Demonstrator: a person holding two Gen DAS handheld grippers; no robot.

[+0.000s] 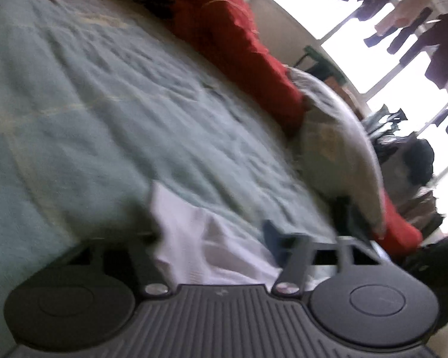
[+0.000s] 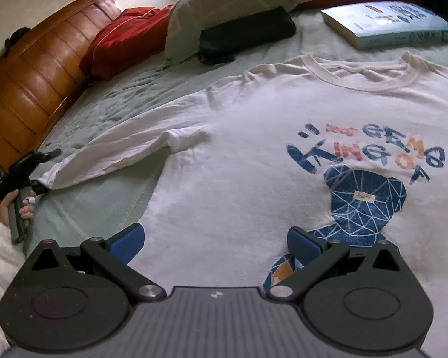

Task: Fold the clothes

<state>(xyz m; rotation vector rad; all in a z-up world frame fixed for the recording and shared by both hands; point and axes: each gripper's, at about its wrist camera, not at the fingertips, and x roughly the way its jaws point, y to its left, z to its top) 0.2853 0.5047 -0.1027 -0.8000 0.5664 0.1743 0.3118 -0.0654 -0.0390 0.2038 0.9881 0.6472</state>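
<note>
- Two grippers are at work over one white T-shirt (image 2: 224, 155), which lies spread face up on the pale green bedspread (image 2: 110, 101) and fills the centre and right of the right wrist view; its right edge and hem run out of frame.
- The right gripper (image 2: 215, 238) hovers low over the shirt's lower front with its blue-padded fingers (image 2: 128, 238) spread wide and nothing between them; one pad covers part of the blue bear print.
- At the left edge of that view the left gripper (image 2: 41, 161) sits at the cuff of the outstretched sleeve, held by a hand (image 2: 16, 205) in a fluffy white sleeve. It is too small and dark there to see whether it pinches the cuff.
- The left wrist view is tilted and badly blurred. White cloth (image 1: 200, 238) lies between the gripper's fingers, which look well apart, but I cannot tell whether they grip it.
- Toward the top of the right view a grey pillow (image 2: 224, 3) partly covers a dark folded item (image 2: 248, 32); a red cushion (image 2: 128, 38) sits to its left, and a blue book (image 2: 394, 24) lies at upper right.
- A wooden headboard (image 2: 30, 80) curves along the left edge.
</note>
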